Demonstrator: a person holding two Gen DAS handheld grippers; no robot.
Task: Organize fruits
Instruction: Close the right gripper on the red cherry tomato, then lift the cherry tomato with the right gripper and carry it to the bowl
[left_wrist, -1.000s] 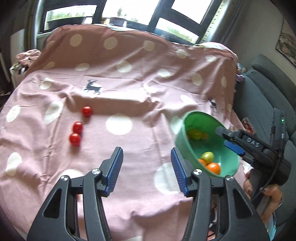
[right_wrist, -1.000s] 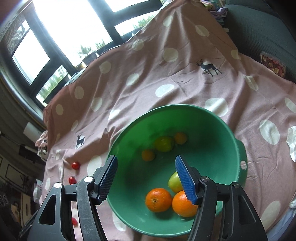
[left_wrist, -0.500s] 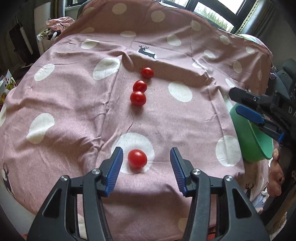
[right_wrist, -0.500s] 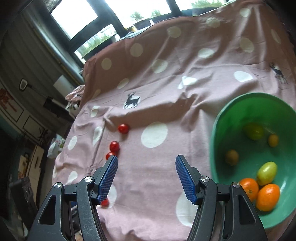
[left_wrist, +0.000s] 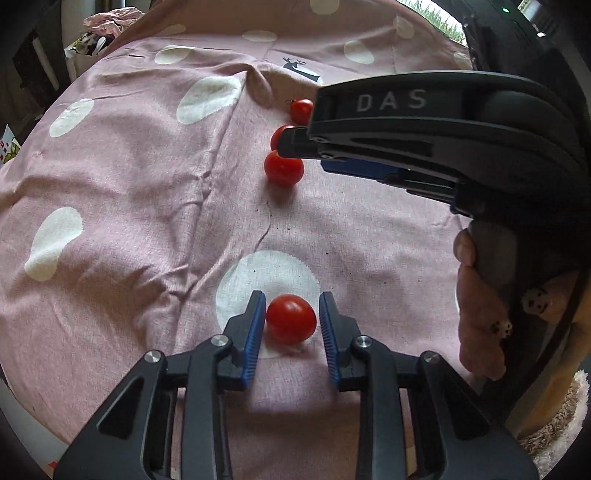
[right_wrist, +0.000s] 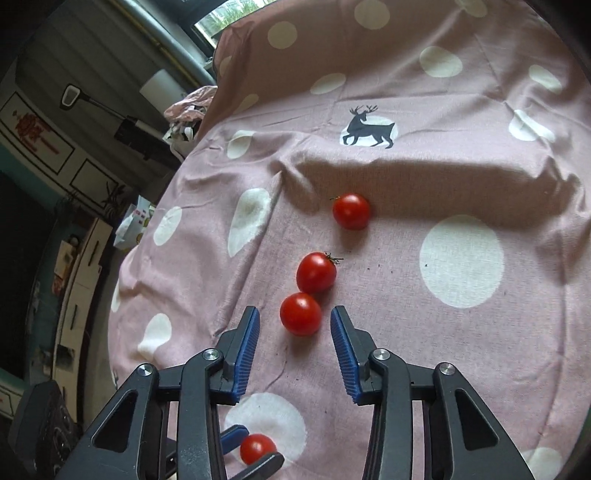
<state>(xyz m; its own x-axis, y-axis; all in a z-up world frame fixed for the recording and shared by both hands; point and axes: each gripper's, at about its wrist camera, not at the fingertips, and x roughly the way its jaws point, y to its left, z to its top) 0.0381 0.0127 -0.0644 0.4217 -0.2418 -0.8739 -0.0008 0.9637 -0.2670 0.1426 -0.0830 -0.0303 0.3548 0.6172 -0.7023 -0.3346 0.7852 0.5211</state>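
We see L gripper (left_wrist: 291, 319) clamped on tomato (left_wrist: 291, 323); R gripper (right_wrist: 294, 332), marked "DAS", jaws closing, apart around second tomato (right_wrist: 300, 314).

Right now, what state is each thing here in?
Left gripper: shut on the near tomato.
Near tomato: gripped, still on the cloth.
Right gripper: open, jaws just been closing around the second tomato, pads clear of it.
Second tomato: loose.
Third tomato: loose.
Far tomato: loose, apart.
Cloth: spread, wrinkled.
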